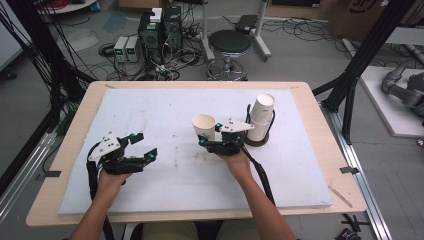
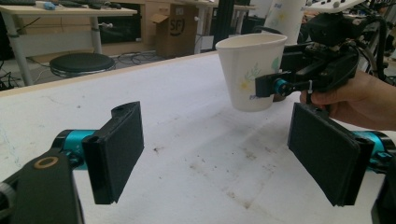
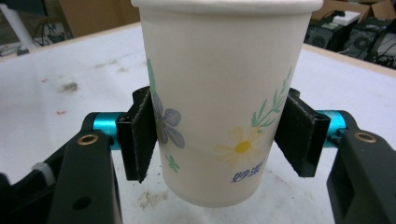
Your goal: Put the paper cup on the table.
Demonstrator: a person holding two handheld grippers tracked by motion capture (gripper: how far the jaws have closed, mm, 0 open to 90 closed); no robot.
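Note:
A white paper cup (image 1: 204, 127) with a flower print (image 3: 219, 107) stands upright between the pads of my right gripper (image 1: 206, 141), which is shut on its lower half. The cup (image 2: 252, 70) seems to hang just above the white foam mat (image 1: 165, 120) near the table's middle. To its right a stack of paper cups (image 1: 261, 116) leans in a dark round holder (image 1: 254, 141). My left gripper (image 1: 145, 146) rests at the mat's left, open, with nothing between its pads (image 2: 116, 149). The person's hands hold both grippers from the near edge.
The wooden table (image 1: 70, 150) carries the stained foam mat. Behind it on the floor are a black stool (image 1: 228, 46), electronics boxes (image 1: 160, 31) and tangled cables. Black frame posts (image 1: 367, 47) rise at the right and left.

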